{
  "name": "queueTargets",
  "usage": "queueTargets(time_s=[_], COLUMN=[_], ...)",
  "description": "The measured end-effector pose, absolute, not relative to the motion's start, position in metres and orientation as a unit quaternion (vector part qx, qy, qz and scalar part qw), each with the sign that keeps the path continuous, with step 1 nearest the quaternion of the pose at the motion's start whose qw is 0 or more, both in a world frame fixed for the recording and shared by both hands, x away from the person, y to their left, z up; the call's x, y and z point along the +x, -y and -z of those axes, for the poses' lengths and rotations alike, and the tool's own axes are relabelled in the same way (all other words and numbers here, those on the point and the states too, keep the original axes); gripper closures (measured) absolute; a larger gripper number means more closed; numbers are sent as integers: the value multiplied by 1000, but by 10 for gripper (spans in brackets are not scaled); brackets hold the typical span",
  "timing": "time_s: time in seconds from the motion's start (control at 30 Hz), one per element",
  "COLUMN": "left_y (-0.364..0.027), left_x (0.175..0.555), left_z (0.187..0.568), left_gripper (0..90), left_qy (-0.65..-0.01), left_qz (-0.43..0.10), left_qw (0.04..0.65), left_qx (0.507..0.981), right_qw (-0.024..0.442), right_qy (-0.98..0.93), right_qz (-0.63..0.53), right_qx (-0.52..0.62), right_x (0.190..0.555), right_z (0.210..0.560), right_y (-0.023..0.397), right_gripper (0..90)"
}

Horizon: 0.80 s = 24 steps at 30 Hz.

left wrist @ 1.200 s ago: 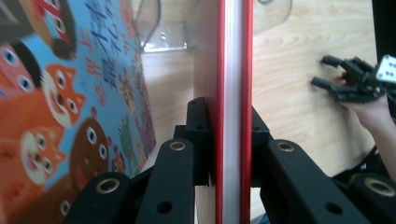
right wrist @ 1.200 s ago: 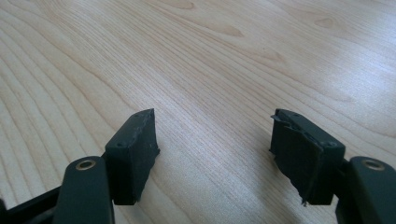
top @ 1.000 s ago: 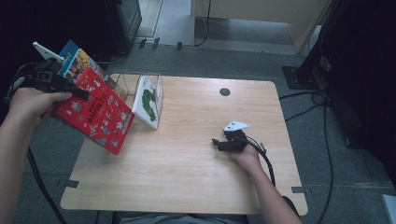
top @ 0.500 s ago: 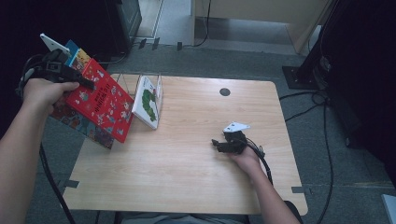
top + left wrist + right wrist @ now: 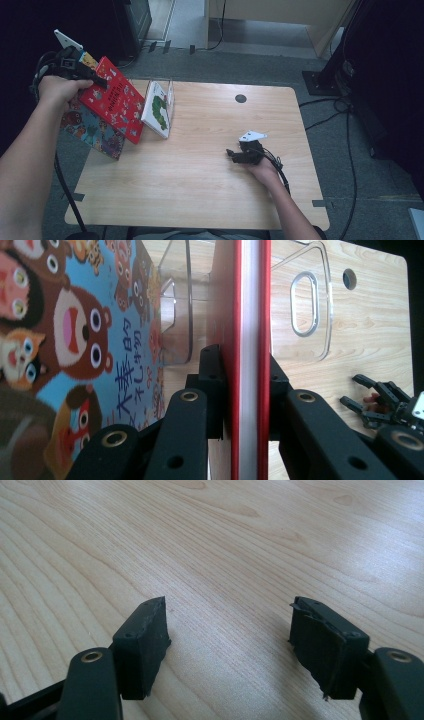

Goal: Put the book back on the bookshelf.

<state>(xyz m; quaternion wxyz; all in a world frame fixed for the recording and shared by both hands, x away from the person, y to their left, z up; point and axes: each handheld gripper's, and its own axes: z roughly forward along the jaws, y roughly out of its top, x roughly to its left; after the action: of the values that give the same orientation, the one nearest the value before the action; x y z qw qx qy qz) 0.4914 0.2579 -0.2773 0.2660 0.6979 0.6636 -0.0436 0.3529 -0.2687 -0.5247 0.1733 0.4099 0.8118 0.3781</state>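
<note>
We had the left gripper [image 5: 95, 79] clamped on the red book [image 5: 116, 102], its pads pressed to both covers at the book's edge, as the left gripper view showed with the white page block [image 5: 248, 360] running straight up between the jaws. The book hung tilted off the bench's [image 5: 200, 190] left edge, and a second, blue picture book [image 5: 92, 129] sat against its underside, beside the gripper rather than between the pads. Ahead of the gripper stood the clear plastic holder [image 5: 305, 305] with a caterpillar book [image 5: 158, 107] leaning in it. Our right gripper [image 5: 235, 155] rested well apart on the bench, jaws parted with nothing between them. We judged the risks plain: a grip so near one edge could let the heavy book pivot or slide out, the blue book could drop to the floor, and a skewed approach could knock the light holder over.
</note>
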Motion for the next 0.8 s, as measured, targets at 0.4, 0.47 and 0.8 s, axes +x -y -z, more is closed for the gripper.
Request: queueTargets(time_s=[0.4, 0.47, 0.8], left_y=[-259, -259, -248], left_x=[507, 509, 520], left_z=[285, 288, 300], left_gripper=[789, 789, 782], left_qy=[-675, -678, -675], left_qz=[41, 42, 35], left_qw=[278, 282, 284], left_qx=[682, 678, 680], right_qw=[173, 174, 174], right_qy=[-811, -811, -812], right_qz=[-378, -378, -378], right_qx=[411, 411, 410], right_x=[353, 353, 353], right_z=[525, 525, 525], right_y=[269, 269, 269], right_gripper=[314, 314, 314])
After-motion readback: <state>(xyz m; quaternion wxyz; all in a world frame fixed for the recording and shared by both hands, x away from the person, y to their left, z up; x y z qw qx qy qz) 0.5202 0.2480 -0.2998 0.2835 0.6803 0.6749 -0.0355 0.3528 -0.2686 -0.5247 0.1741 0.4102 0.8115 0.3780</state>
